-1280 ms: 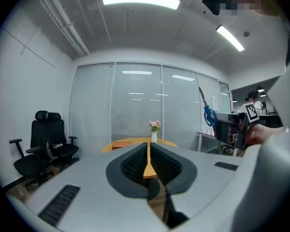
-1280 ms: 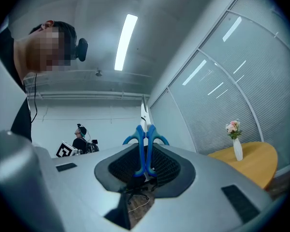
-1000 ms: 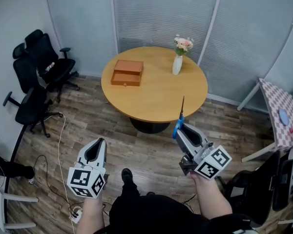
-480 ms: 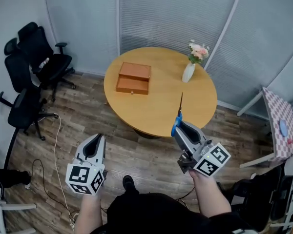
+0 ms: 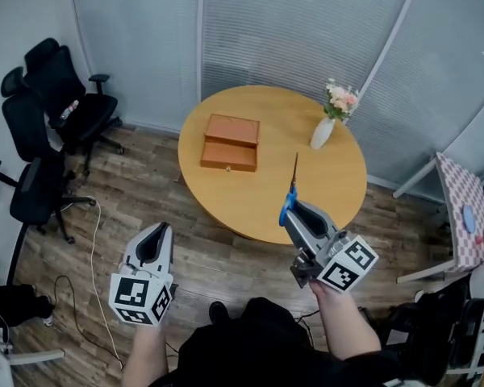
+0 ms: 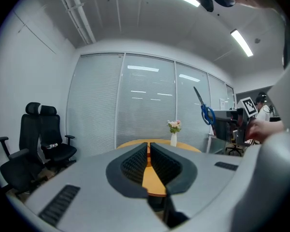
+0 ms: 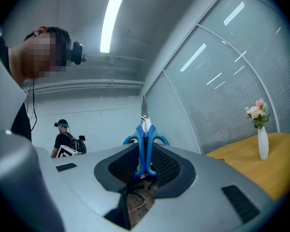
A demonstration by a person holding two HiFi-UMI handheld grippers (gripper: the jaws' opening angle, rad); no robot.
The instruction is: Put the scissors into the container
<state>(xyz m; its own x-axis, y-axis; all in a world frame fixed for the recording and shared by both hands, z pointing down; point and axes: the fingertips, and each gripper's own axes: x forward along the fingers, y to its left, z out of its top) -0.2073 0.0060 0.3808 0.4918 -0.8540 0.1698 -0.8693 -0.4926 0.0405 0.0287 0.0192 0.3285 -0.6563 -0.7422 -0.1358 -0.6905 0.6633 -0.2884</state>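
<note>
A pair of blue-handled scissors (image 5: 291, 190) stands blades-up in my right gripper (image 5: 294, 210), which is shut on the handles, just short of the round wooden table's (image 5: 327, 185) near edge. In the right gripper view the scissors (image 7: 145, 144) sit clamped between the dark pads. A brown wooden container (image 5: 231, 142) with a drawer front lies on the table's left half. My left gripper (image 5: 159, 232) hangs lower left over the floor, shut and holding nothing. In the left gripper view the scissors (image 6: 204, 109) show at upper right.
A white vase (image 5: 321, 132) with pink flowers stands on the table's right side. Black office chairs (image 5: 60, 103) crowd the left wall. A cable (image 5: 93, 248) trails on the wood floor. A checkered-cloth table (image 5: 460, 208) is at far right. Another person (image 7: 65, 139) stands behind.
The table has drawn nearer and drifted right in the head view. Both grippers keep their places before me, the right one still clamped on the scissors.
</note>
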